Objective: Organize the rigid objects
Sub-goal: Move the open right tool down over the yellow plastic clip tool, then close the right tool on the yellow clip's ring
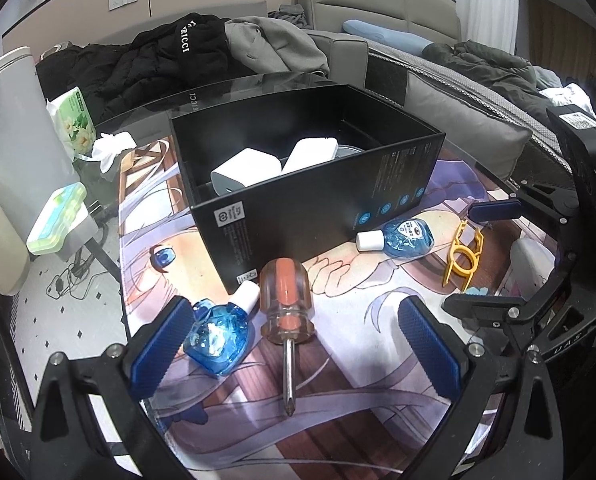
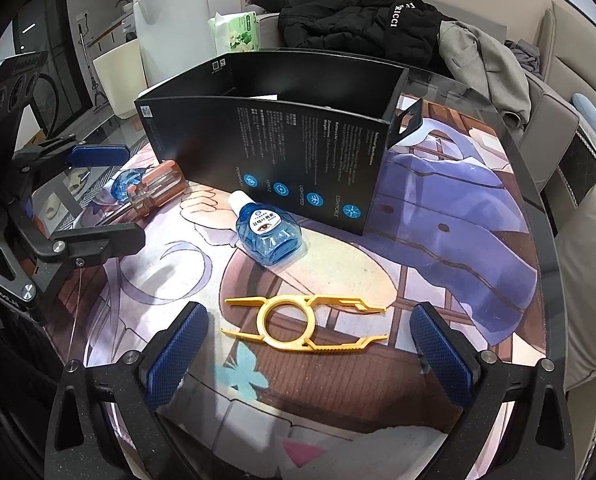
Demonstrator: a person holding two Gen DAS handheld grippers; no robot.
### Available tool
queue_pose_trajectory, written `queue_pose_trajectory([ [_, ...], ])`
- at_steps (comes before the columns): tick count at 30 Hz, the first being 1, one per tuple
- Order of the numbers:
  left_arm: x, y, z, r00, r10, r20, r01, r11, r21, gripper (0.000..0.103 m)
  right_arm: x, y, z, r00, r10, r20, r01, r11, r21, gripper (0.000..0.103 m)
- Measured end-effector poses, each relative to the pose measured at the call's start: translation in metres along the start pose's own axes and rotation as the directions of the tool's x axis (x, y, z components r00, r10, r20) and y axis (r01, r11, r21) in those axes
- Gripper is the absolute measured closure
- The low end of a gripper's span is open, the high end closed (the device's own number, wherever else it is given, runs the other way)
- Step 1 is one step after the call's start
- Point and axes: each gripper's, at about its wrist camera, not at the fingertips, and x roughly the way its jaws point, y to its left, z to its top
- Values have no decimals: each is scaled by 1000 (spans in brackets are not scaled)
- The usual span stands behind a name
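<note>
Left gripper point(image 1: 294, 350) spread wide around screwdriver point(image 1: 285, 300), touching nothing; right gripper point(image 2: 307, 350) likewise apart over yellow tool point(image 2: 305, 326).

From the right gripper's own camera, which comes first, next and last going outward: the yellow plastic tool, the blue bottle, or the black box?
1. Yellow plastic tool: nearest, lying flat just ahead of the open right gripper.
2. Blue bottle: farther out, slightly left, on its side.
3. Black box: farthest, standing behind the bottle.
</note>
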Motion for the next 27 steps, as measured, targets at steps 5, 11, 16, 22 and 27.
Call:
queue_pose_trajectory([
  [5,0,0,0,1000,-2,1,2,1000,1,2,-2,4,0,1000,4,16,-4,1000,-9,8],
  [11,-6,1,2,999,-46,21,46,999,-2,2,-4,6,2,1000,12,26,-11,1000,-17,18],
  [16,-7,1,2,999,-40,21,40,999,-5,2,-5,8,2,999,17,33,-16,1000,-27,24],
  [22,-7,2,2,999,-40,24,40,999,-8,2,-6,10,0,999,26,35,-24,999,-38,24],
  [27,-9,2,1,998,-51,29,51,999,-5,2,-11,12,1,997,37,63,-35,998,-46,24],
])
